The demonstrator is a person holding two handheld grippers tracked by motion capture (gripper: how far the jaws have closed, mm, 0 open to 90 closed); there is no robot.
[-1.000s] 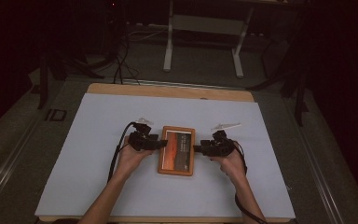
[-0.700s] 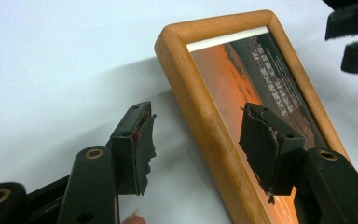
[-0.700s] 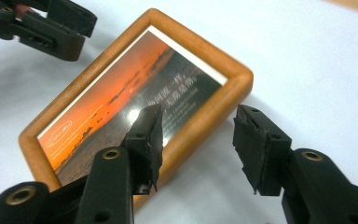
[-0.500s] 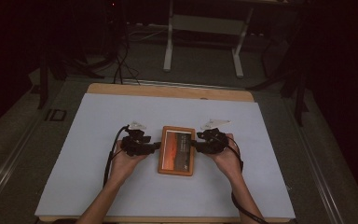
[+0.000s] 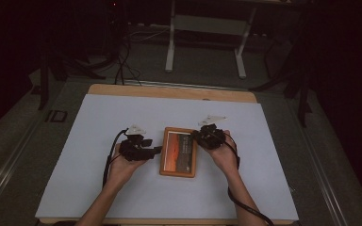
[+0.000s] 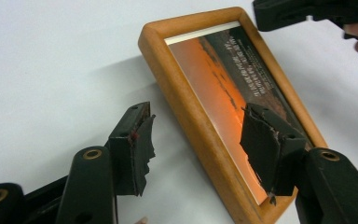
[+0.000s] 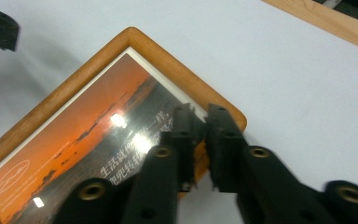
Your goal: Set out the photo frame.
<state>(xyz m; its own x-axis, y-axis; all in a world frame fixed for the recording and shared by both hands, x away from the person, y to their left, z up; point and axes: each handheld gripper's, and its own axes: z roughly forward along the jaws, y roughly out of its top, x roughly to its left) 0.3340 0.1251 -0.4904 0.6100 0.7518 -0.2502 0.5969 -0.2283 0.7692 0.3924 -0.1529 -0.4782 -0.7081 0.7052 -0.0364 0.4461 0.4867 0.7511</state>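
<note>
I am working on the flat rectangular picture frame of orange-brown wood with a sunset photograph behind glass (image 5: 178, 151). It lies near the middle of the pale grey-white table cover (image 5: 99, 117), between my two hands, and its long axis runs from 12 to 6 o'clock in the high view.

My right gripper (image 7: 200, 140) sits at the frame's 2 o'clock corner. Its jaws have just been closing and now stand almost together, with the right wooden edge of the frame between them; they seem to pinch that edge, one jaw over the glass and one on the outer side.

My left gripper (image 6: 196, 149) is at the frame's 9 o'clock side. Its jaws are about half open and grip nothing. In the left gripper view they straddle the left wooden rail: one pad (image 6: 135, 149) is over the cover, outside the frame, and the other pad (image 6: 265, 149) is above the photograph. I cannot tell if this pad touches the glass.

In my judgement the coming move depends on this straddle, because the rail lies along the gap between my left jaws, so closing would catch it. The right hand already has its edge; the left one is near but not gripping. The frame holds the photograph, and nothing lies on top of it.
</note>
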